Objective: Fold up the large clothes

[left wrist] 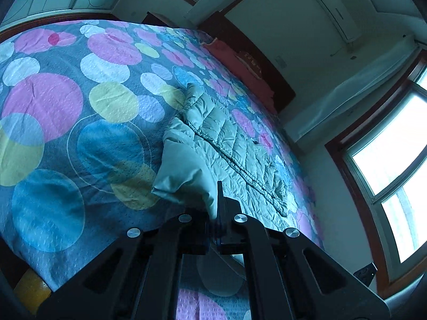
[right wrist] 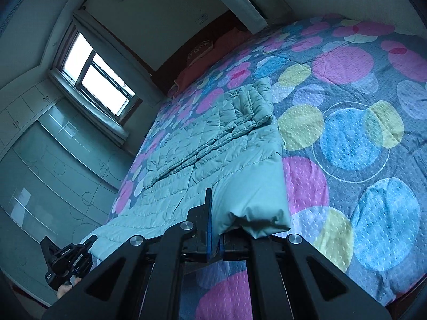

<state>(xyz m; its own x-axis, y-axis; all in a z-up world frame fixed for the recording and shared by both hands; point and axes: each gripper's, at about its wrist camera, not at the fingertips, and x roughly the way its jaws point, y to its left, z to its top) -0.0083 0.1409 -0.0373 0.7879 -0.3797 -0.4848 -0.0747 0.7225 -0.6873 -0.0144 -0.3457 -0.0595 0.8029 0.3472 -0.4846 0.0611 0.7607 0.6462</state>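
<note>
- One pale green quilted puffer jacket (left wrist: pixel 234 144) lies zipped and spread on the circle-patterned bedspread (left wrist: pixel 66 101), running toward one o'clock in the left wrist view.
- The left gripper (left wrist: pixel 217 213) pinches the jacket's near hem corner; the right gripper (right wrist: pixel 213 229) is clamped on the other corner at six o'clock.
- Folding looks barely begun: one sleeve seems tucked over, though the distortion makes that uncertain; the main folds remain.
- Counted: one jacket, two grippers, one bed.

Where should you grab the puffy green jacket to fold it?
At its near bottom edge, coming from the foot of the bed. The jacket lies flat with the zipper up, so that edge lifts easily. Both the right tool and left tool already pinch it there.
</note>
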